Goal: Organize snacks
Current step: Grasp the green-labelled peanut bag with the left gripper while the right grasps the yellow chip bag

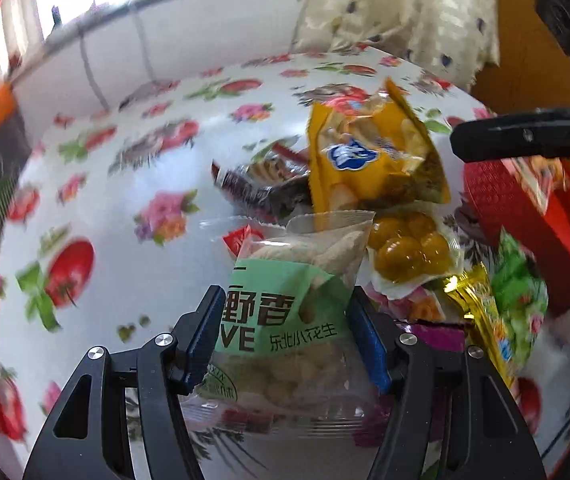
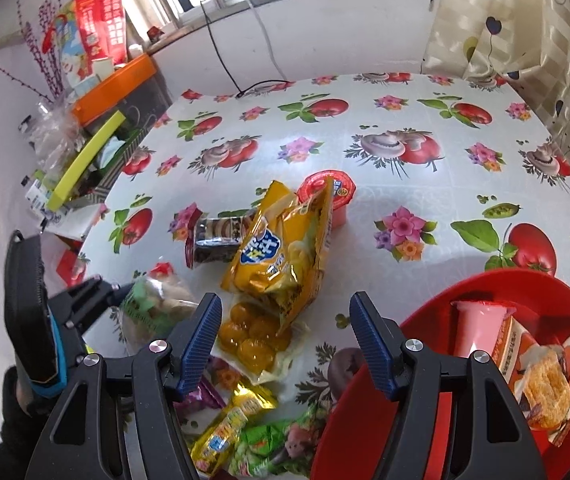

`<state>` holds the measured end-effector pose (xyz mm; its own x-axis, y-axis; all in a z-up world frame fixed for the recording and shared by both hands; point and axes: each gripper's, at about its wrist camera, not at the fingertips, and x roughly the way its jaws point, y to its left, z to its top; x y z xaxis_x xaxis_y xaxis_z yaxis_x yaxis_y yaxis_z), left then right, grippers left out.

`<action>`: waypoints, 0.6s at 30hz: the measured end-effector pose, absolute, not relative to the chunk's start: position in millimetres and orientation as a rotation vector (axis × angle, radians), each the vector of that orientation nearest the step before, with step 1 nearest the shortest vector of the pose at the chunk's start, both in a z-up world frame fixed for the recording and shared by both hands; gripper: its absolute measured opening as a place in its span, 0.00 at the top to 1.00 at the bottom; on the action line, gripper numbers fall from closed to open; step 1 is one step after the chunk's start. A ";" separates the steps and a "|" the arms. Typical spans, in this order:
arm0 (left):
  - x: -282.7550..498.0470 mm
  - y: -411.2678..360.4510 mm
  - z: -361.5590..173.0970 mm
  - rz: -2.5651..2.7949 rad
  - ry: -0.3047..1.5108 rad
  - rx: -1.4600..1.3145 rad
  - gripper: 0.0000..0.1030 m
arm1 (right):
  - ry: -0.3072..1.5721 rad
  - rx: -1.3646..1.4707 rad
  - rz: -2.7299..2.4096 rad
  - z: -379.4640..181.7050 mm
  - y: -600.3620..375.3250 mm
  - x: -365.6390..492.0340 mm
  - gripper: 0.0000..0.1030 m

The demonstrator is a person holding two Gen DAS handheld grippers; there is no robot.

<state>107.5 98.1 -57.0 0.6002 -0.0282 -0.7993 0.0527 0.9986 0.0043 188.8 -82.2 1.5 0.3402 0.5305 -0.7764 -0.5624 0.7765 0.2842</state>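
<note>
A green-labelled peanut packet (image 1: 285,280) (image 2: 157,304) lies on the flowered tablecloth (image 2: 365,120). My left gripper (image 1: 285,328) (image 2: 113,292) stands wide around it, one pad by each side edge, without squeezing it. Beyond it lie a yellow chips bag (image 1: 369,156) (image 2: 281,252), a clear pack of yellow balls (image 1: 409,248) (image 2: 253,340) and a dark wrapped snack (image 2: 217,240). My right gripper (image 2: 285,320) hangs open and empty over the table, between this pile and a red tray (image 2: 525,276). The tray holds a pink cup (image 2: 477,328) and a cracker packet (image 2: 545,384).
A red jelly cup (image 2: 325,188) sits behind the chips bag. Gold (image 2: 229,424) and green (image 2: 273,444) packets lie near the front edge. A cluttered shelf with an orange box (image 2: 113,88) stands to the left, and a curtain (image 2: 525,40) hangs at the back right.
</note>
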 end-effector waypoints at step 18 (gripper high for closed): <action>103.5 118.1 -59.2 0.055 0.906 -0.128 0.52 | 1.144 0.057 0.675 -18.7 -52.9 234.2 0.50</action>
